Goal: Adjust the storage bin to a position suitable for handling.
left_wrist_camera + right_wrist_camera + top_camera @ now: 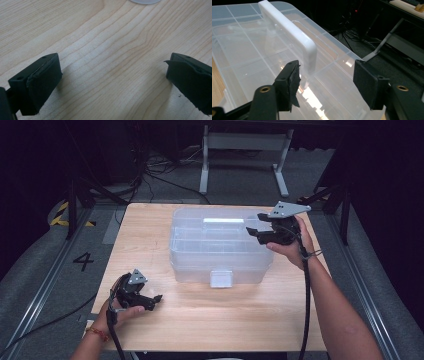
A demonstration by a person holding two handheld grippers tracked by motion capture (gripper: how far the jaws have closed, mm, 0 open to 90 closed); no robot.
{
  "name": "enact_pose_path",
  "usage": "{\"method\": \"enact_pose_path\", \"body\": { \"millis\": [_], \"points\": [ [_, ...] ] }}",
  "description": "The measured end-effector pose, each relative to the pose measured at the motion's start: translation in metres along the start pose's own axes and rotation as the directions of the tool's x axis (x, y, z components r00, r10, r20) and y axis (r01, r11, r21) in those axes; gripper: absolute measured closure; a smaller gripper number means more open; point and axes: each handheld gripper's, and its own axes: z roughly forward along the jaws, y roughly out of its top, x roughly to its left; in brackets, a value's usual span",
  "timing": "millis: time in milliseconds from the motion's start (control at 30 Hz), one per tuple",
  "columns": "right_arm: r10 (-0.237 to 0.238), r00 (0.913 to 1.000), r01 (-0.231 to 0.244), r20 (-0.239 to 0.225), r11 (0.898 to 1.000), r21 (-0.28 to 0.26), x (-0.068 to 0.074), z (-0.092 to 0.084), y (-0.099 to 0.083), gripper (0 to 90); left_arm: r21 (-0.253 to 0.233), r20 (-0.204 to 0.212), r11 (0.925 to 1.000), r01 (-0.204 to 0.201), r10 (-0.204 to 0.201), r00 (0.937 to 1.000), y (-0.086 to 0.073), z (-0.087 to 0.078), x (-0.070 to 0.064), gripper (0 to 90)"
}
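Note:
A clear plastic storage box (pixel 220 247) with a lid sits in the middle of the wooden table (pixel 200 320). Its white handle (pixel 222 221) stands upright on the lid (pixel 252 50). My right gripper (pixel 254 232) hovers over the box's right end, jaws apart. In the right gripper view the handle (pixel 294 37) rises just beyond the gap of the right gripper (pixel 327 75), near the left pad, with nothing pressed between the pads. My left gripper (pixel 156 299) rests low on the table at the front left, open over bare wood (pixel 112 62).
A translucent latch (pixel 221 278) hangs on the box's front wall. Beyond the table are a grey floor, cables and a white metal stand (pixel 245 150). A black frame post (pixel 72 205) stands at the left, another (pixel 345 205) at the right.

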Motion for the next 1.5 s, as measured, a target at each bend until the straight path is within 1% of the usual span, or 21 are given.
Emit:
{"method": "enact_pose_path", "body": {
  "millis": [100,300,433,500,600,667,800,900,1000,1067,1133,1167,1433,1500],
  "points": [
    [-0.01,0.9999,0.01,-0.009,1.0,0.004,0.002,0.005,0.004,41.5,0.0,0.0,1.0,0.0,0.0,1.0,0.0,0.0,0.0,0.4],
    [-0.018,0.9998,0.019,-0.007,0.999,0.036,0.003,0.014,0.007,45.2,0.0,0.0,1.0,0.001,-0.001,1.0,0.0,0.0,0.0,0.4],
    [-0.036,0.9992,0.037,-0.014,0.998,0.054,0.004,0.019,0.01,48.9,-0.001,-0.001,1.0,0.004,-0.004,1.0,0.0,0.0,0.0,0.4],
    [-0.055,0.9983,0.056,-0.018,0.996,0.067,0.005,0.021,0.011,50.3,-0.001,0.0,1.0,0.002,-0.002,1.0,0.0,0.0,0.0,0.5],
    [-0.054,0.9984,0.055,-0.017,0.996,0.066,0.005,0.023,0.013,51.9,0.0,0.0,1.0,0.0,0.0,1.0,0.0,0.0,0.0,0.5],
    [-0.065,0.9977,0.066,-0.018,0.995,0.081,0.007,0.027,0.013,53.9,0.0,0.0,1.0,0.0,0.0,1.0,0.0,0.0,0.0,0.4],
    [-0.073,0.9972,0.074,-0.017,0.994,0.085,0.008,0.031,0.014,56.5,0.0,0.0,1.0,0.0,0.0,1.0,0.0,0.0,0.0,0.4],
    [-0.072,0.9972,0.073,-0.021,0.994,0.085,0.009,0.033,0.015,59.6,0.0,0.0,1.0,-0.001,0.001,1.0,0.0,0.0,0.0,0.4],
    [-0.085,0.9962,0.087,-0.019,0.991,0.1,0.011,0.036,0.016,63.1,0.0,0.0,1.0,0.0,0.0,1.0,0.0,0.0,0.0,0.4],
    [-0.091,0.9956,0.093,-0.023,0.991,0.1,0.012,0.036,0.016,66.8,0.0,0.0,1.0,0.0,0.0,1.0,0.0,0.0,0.0,0.4],
    [-0.094,0.9953,0.096,-0.023,0.99,0.099,0.013,0.036,0.017,68.0,0.0,0.0,1.0,0.0,0.0,1.0,0.0,0.0,0.0,0.4],
    [-0.091,0.9957,0.093,-0.018,0.99,0.103,0.014,0.037,0.019,71.9,0.0,0.0,1.0,0.0,0.0,1.0,0.0,0.0,0.0,0.4],
    [-0.089,0.9959,0.09,-0.017,0.989,0.115,0.015,0.038,0.021,72.8,0.001,0.0,1.0,-0.001,0.001,1.0,0.0,0.0,0.0,0.5],
    [-0.091,0.9957,0.092,-0.014,0.989,0.119,0.015,0.038,0.022,72.9,0.012,0.0,0.9999,-0.006,0.006,1.0,0.001,-0.001,0.001,0.8]
  ]
}}
